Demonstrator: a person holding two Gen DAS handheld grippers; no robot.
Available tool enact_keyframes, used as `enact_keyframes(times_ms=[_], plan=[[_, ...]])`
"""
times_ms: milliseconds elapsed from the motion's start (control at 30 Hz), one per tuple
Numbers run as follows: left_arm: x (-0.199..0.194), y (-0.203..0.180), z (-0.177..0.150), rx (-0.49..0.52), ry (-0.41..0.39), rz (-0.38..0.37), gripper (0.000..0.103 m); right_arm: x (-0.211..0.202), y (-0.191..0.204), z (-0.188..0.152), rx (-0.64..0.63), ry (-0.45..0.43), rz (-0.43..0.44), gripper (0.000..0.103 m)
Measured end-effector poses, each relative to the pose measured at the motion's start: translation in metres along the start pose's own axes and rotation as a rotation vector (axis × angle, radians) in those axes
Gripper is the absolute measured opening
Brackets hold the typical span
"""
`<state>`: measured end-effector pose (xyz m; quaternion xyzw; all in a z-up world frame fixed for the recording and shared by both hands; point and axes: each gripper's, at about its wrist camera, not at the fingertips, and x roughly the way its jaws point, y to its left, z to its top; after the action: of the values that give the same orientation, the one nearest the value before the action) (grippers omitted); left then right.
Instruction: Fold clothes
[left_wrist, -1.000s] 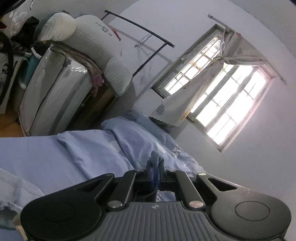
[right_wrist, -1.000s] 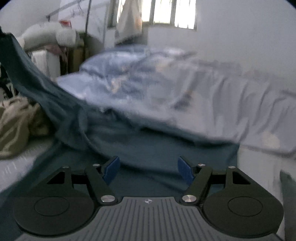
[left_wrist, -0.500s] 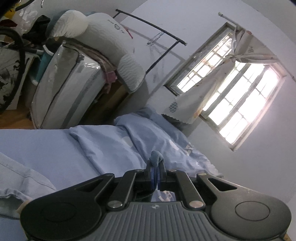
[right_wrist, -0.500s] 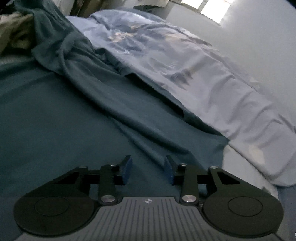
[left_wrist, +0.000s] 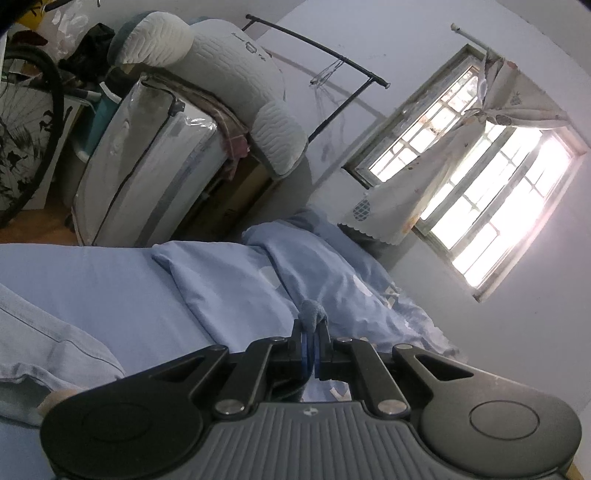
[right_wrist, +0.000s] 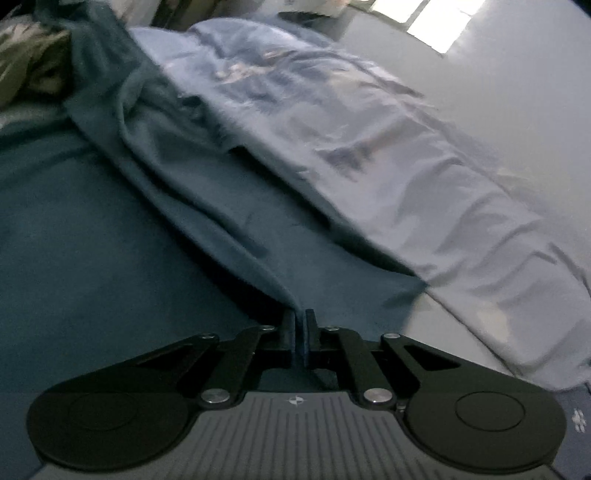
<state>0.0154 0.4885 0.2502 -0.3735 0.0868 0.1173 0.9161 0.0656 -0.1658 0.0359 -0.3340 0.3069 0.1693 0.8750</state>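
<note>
Dark teal soft cloth (right_wrist: 110, 229) is spread wide over the bed, and one long fold of it runs straight down into the right tongs (right_wrist: 300, 332). The right tongs are squeezed tight together, and that fold is pinched between the two blue pads. More of the cloth is seen on both sides of the right tongs and under them.

A small bunched tip of the same teal cloth (left_wrist: 312, 312) is seen sticking up out of the left tongs (left_wrist: 310, 341). The left tongs are also pressed together on it, with almost no gap between the pads. The left tongs are pointed up toward the bright barred window (left_wrist: 491, 192).

A pale blue crumpled quilt (right_wrist: 388, 147) is laid just beside the far edge of the cloth, and touches it. A light blue denim piece (left_wrist: 40, 343) is seen lying on the blue bed sheet (left_wrist: 92, 273), off to the left of the left tongs.
</note>
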Motion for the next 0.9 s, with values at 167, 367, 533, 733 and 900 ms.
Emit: enact_keyframes(times_ms=[167,367,533,733,900], plan=[[0.001,-0.003,-0.004,0.003,0.013,-0.009,0.001,-0.017,-0.009,-0.012,0.006,0.068,0.052,0.004],[0.001,-0.008,-0.007,0.020,0.024,-0.033,0.001,-0.048,-0.017,0.007,0.069,-0.007,0.213,0.018],[0.003,-0.010,-0.010,0.022,0.035,-0.065,0.001,-0.027,-0.020,0.065,0.106,-0.129,0.332,0.034],[0.003,-0.009,-0.015,0.029,0.061,-0.114,0.001,0.063,-0.021,0.121,-0.037,0.014,0.426,0.035],[0.002,-0.005,-0.016,0.042,0.058,-0.143,0.001,0.094,-0.023,0.138,-0.194,0.056,0.477,0.043]])
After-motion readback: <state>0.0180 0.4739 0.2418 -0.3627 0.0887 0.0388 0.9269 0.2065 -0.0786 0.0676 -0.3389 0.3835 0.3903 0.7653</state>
